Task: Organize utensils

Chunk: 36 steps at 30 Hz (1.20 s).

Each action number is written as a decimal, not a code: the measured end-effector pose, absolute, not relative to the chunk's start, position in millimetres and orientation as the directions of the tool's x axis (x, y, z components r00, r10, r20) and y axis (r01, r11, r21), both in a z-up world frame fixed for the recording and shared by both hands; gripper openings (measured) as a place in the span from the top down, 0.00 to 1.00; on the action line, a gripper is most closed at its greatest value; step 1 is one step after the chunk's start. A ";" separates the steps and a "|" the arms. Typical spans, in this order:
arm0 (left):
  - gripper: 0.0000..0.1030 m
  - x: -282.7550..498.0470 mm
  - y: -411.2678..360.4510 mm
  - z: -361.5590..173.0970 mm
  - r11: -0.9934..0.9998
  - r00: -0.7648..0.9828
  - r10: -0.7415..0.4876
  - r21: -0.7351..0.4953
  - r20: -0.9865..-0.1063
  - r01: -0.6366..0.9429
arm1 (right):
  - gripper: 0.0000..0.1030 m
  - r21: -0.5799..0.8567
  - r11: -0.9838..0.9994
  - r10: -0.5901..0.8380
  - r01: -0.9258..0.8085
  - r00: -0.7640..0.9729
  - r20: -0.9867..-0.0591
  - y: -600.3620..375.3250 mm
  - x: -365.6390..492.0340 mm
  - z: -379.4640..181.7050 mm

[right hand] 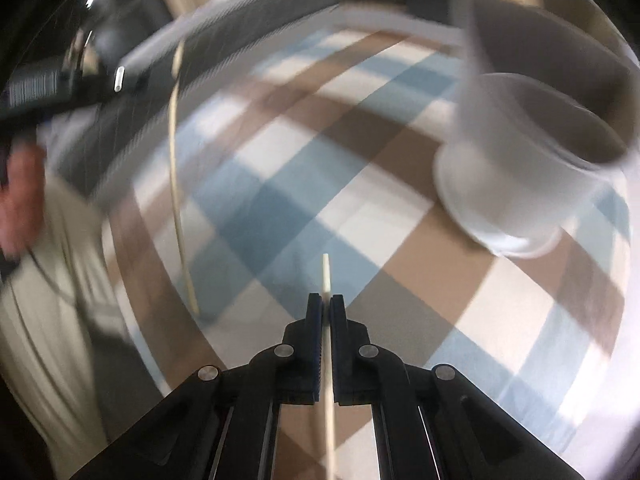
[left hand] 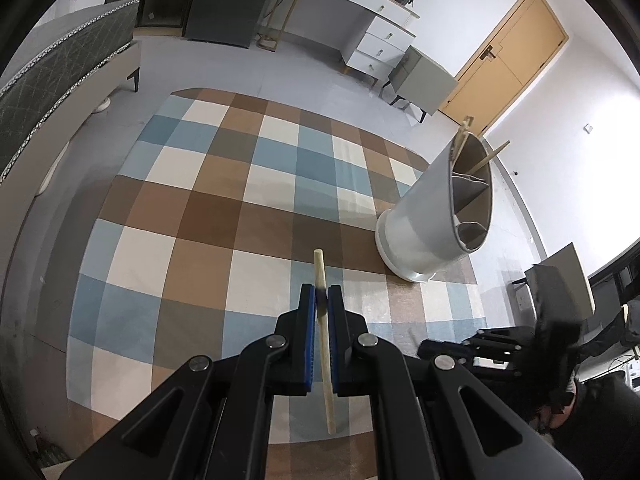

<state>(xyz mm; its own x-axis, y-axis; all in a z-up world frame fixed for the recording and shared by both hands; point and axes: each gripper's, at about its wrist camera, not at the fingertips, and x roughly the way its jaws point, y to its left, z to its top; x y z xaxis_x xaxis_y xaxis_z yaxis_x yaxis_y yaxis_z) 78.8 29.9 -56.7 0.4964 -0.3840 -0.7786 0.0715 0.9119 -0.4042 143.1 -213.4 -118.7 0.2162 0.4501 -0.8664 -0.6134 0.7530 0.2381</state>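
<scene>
My left gripper [left hand: 321,295] is shut on a pale wooden chopstick [left hand: 320,268] that runs lengthwise between its blue pads, one end poking out past the tips. A white utensil holder [left hand: 424,216] with inner dividers stands on the checked rug to the right, with several chopsticks [left hand: 486,158] leaning in its far compartment. In the blurred right wrist view, my right gripper [right hand: 326,303] is shut on a thinner pale chopstick [right hand: 325,270]. The white holder [right hand: 516,184] appears at the upper right there. Left of the gripper, another long pale stick [right hand: 176,184] hangs from the other gripper.
The brown, blue and cream checked rug [left hand: 224,208] covers the floor. A bed [left hand: 60,88] lies at the left, a white desk [left hand: 360,12] and a wooden door [left hand: 512,60] at the back. The person's hand [right hand: 20,196] and light trousers [right hand: 44,320] fill the left edge.
</scene>
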 end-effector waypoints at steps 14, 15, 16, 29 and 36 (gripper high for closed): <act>0.98 58.4 17.2 -40.7 0.936 0.493 -0.328 -0.349 -0.806 0.052 | 0.98 0.355 0.820 0.544 -0.448 0.420 -0.727 -217.8 109.4 -76.2; 0.96 61.3 18.8 -43.8 0.940 0.479 -0.314 -0.340 -0.820 0.034 | 0.98 0.366 0.821 0.549 -0.439 0.429 -0.718 -219.9 107.3 -74.4; 0.84 68.5 22.9 -52.4 0.941 0.447 -0.304 -0.338 -0.841 0.004 | 0.98 0.386 0.821 0.558 -0.421 0.446 -0.700 -222.6 106.5 -71.4; 0.51 132.9 2.1 -160.7 0.979 0.151 -0.110 -0.133 -0.982 -0.152 | 1.00 0.443 0.811 0.585 -0.383 0.504 -0.635 -231.1 114.4 -63.1; 0.91 138.9 -18.5 -158.0 0.994 0.193 0.012 -0.010 -0.981 -0.111 | 1.00 0.464 0.810 0.586 -0.359 0.484 -0.649 -234.4 119.8 -70.8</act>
